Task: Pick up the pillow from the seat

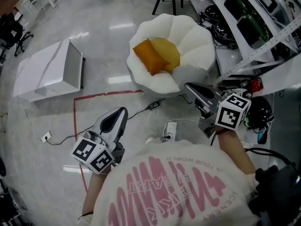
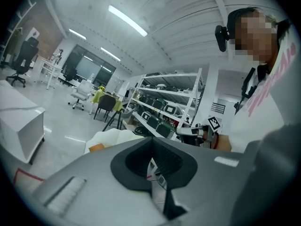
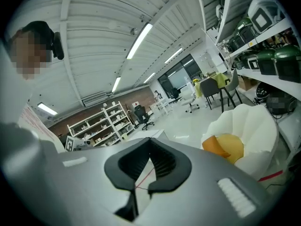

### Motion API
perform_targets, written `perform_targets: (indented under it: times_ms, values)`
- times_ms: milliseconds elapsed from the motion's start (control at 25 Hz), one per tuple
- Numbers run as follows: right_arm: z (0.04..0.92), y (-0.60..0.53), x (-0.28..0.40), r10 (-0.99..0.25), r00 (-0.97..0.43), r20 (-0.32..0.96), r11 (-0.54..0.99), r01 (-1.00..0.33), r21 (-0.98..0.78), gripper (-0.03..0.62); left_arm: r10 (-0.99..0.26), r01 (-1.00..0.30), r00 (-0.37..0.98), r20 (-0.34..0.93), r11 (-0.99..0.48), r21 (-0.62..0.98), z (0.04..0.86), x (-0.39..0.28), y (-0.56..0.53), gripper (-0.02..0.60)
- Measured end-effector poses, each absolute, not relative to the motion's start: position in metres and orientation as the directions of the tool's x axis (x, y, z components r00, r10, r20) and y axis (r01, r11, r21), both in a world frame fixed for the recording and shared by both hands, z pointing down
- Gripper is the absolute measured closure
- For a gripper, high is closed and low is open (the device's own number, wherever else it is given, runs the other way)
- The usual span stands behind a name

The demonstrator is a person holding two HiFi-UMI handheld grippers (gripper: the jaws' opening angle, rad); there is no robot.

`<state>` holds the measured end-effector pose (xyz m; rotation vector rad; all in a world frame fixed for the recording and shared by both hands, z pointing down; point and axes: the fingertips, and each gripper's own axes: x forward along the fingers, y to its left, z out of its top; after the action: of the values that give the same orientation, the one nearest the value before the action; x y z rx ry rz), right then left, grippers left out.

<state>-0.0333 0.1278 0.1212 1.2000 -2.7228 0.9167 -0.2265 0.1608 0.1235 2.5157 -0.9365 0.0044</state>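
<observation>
White shirt (image 1: 178, 187), pink lettering and wavy pink graphic on front. Left gripper (image 1: 121, 112) at 8 o'clock, right gripper (image 1: 190, 87) at 3 o'clock: grey shells, black ribbed fingers (image 3: 169, 166), black-and-white marker cubes (image 1: 232, 111). Black camera (image 2: 221, 34) on head.

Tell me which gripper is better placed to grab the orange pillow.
Right, probably: the right gripper hangs close to the white petal-shaped seat, nearer the orange pillow than the left gripper. Both are shut.
</observation>
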Motion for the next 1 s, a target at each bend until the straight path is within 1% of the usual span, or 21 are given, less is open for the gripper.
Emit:
perform_targets:
  times_ms: [160, 400, 560, 760, 1000]
  values:
    - [0.125, 0.113, -0.046, -0.673, -0.696, 0.25, 0.505, -0.679, -0.533, 0.589, -0.604, -0.605, 0.781, 0.159, -0.667, 0.435, 0.133, -0.231, 0.147, 0.568]
    - [0.145, 0.114, -0.053, -0.657, -0.672, 0.342, 0.478, -0.722, -0.501, 0.589, -0.576, -0.577, 0.801, 0.165, -0.667, 0.471, 0.152, -0.237, 0.144, 0.568]
    - [0.145, 0.115, -0.06, -0.661, -0.664, 0.351, 0.472, -0.731, -0.494, 0.589, -0.572, -0.574, 0.803, 0.167, -0.67, 0.47, 0.157, -0.243, 0.143, 0.568]
    - [0.144, 0.12, -0.065, -0.648, -0.667, 0.366, 0.489, -0.734, -0.472, 0.589, -0.578, -0.566, 0.806, 0.129, -0.687, 0.456, 0.151, -0.241, 0.139, 0.566]
    - [0.137, 0.118, -0.076, -0.618, -0.705, 0.349, 0.554, -0.705, -0.444, 0.589, -0.573, -0.555, 0.813, 0.102, -0.709, 0.435, 0.151, -0.225, 0.137, 0.567]
